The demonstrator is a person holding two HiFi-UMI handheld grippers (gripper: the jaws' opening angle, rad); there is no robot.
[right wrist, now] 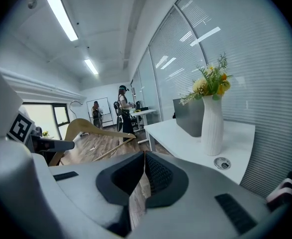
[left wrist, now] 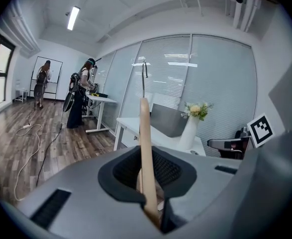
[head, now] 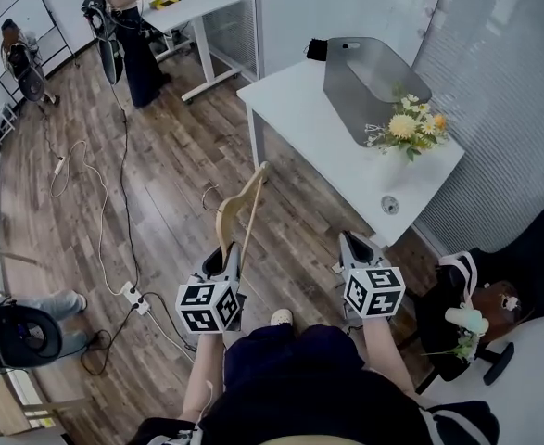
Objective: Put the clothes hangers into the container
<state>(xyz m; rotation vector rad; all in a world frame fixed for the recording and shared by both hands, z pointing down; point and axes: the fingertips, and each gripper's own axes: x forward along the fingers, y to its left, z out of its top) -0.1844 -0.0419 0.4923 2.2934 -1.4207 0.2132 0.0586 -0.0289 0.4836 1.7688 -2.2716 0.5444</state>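
A wooden clothes hanger (head: 237,208) with a metal hook sticks forward from my left gripper (head: 231,251), which is shut on its lower end. In the left gripper view the hanger (left wrist: 144,133) stands edge-on between the pads, hook uppermost. My right gripper (head: 350,241) is beside it, shut with nothing in it; in the right gripper view its pads (right wrist: 153,171) meet at the tip and the hanger (right wrist: 92,129) shows at the left. The grey container (head: 375,80) sits on the white table (head: 299,109) ahead of both grippers, apart from them. It also shows as a grey container (left wrist: 168,121) ahead.
A white vase of flowers (head: 403,142) stands on the table's near end beside a round cable grommet (head: 389,205). A black office chair (head: 503,286) is to the right. Cables and a power strip (head: 134,297) lie on the wooden floor at the left. People stand by a far desk (head: 193,12).
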